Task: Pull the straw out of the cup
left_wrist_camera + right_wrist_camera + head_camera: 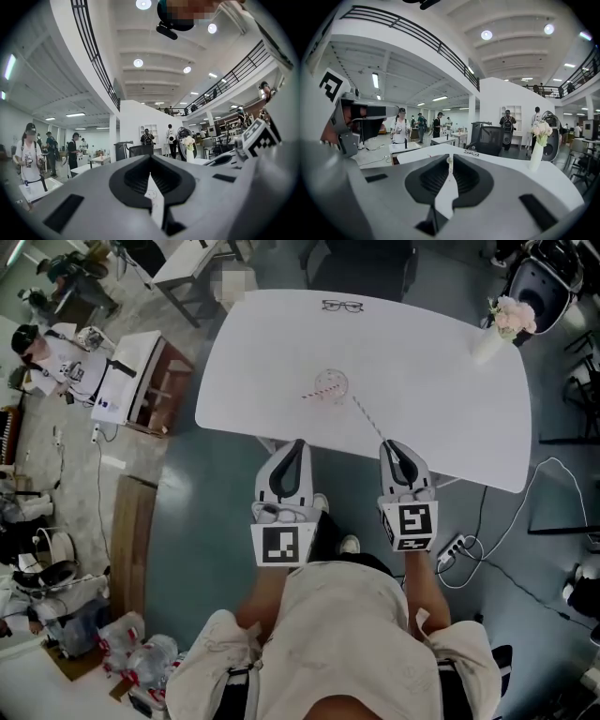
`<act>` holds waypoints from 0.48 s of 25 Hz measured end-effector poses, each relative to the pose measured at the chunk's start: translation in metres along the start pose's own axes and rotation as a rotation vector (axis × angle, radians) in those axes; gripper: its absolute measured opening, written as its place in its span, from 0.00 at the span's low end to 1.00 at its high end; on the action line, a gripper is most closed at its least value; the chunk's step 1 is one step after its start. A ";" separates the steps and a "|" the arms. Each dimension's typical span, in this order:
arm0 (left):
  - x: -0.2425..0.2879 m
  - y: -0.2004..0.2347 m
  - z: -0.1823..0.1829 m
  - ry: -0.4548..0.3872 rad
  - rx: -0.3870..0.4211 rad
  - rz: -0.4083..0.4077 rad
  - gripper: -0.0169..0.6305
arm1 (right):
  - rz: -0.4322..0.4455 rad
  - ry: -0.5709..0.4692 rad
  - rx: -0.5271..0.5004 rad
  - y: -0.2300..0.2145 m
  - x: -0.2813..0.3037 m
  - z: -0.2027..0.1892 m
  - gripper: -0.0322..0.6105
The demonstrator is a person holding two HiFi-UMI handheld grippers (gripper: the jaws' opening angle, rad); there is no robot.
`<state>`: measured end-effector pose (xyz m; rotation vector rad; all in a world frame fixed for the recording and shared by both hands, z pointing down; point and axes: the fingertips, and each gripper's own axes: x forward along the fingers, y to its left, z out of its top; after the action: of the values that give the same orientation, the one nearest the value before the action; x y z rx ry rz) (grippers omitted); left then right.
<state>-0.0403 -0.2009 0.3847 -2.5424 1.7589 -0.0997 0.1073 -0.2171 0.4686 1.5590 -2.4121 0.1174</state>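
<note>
My right hand-held gripper (388,446) pinched the thin straw (372,424), its far end ahead at the rim of the cup (331,386). My left hand-held gripper (297,446), alongside, was pressed together, empty. Pulling along the straw's own line seemed best, so the cup would not tip.

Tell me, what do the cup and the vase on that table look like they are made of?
The cup looks like clear plastic or glass: the white table shows straight through it. The vase looks like smooth white ceramic, opaque and evenly pale, though plastic cannot be ruled out from here.
</note>
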 end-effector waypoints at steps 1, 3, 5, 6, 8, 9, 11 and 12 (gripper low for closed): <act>-0.006 -0.003 0.005 -0.014 0.003 0.003 0.03 | -0.004 -0.017 -0.002 -0.001 -0.008 0.005 0.09; -0.018 -0.009 0.013 -0.034 0.006 0.009 0.04 | -0.014 -0.054 -0.008 -0.003 -0.025 0.016 0.09; -0.030 -0.016 0.020 -0.051 0.023 0.008 0.04 | -0.028 -0.095 -0.015 -0.004 -0.043 0.028 0.09; -0.036 -0.019 0.024 -0.061 0.030 0.008 0.03 | -0.036 -0.114 -0.018 -0.005 -0.052 0.034 0.09; -0.048 -0.024 0.030 -0.076 0.035 0.014 0.03 | -0.052 -0.152 -0.023 -0.006 -0.069 0.046 0.09; -0.054 -0.024 0.034 -0.086 0.039 0.018 0.03 | -0.060 -0.172 -0.026 -0.006 -0.077 0.052 0.09; -0.065 -0.024 0.044 -0.112 0.045 0.027 0.03 | -0.076 -0.220 -0.031 -0.006 -0.093 0.068 0.09; -0.069 -0.024 0.050 -0.131 0.047 0.032 0.03 | -0.084 -0.251 -0.037 -0.006 -0.101 0.077 0.09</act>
<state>-0.0384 -0.1278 0.3353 -2.4272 1.7269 0.0253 0.1381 -0.1464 0.3671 1.7477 -2.5109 -0.1475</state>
